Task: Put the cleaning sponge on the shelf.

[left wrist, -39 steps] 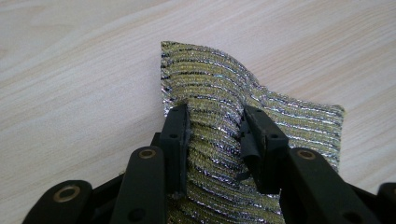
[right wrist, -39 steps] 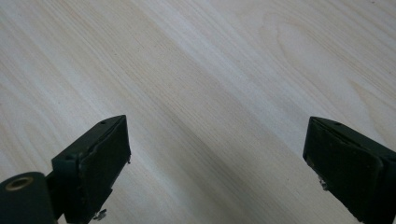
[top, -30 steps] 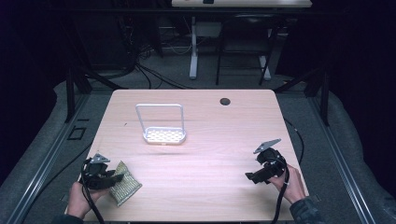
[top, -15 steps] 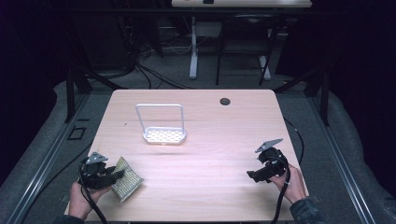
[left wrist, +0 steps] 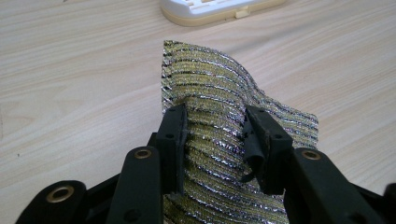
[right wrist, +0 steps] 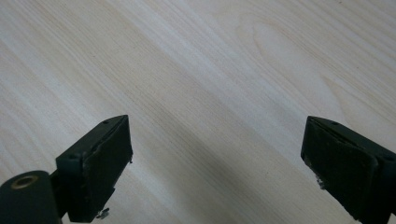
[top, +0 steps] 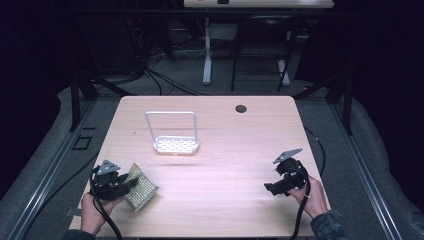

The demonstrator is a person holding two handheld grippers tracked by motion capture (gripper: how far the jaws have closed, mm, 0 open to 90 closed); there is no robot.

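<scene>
We hold two black claws, each trailing a black cable toward the near edge and topped by a grey three-cornered plate. On the left claw [left wrist: 215, 140] we see brass-ringed screw holes along the arms and a torn, curling pad on one jaw (the right-hand one). The right claw [right wrist: 219, 172] has scuffed flat pads. A dark mottled sleeve [top: 327, 227] covers our right wrist.

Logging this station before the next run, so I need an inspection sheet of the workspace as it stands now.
Surface: light wooden table, dark round hole near the far edge.
Job's things: striped metallic cloth between the left gripper's jaws; white rack with an upright frame, mid-table.
Clutter: nothing seen.
Grippers: left gripper around the cloth, grip not certain; right gripper open over bare wood.
Cables: one trails from each gripper; more on the floor behind.
Surroundings: dark room, second desk beyond.
</scene>
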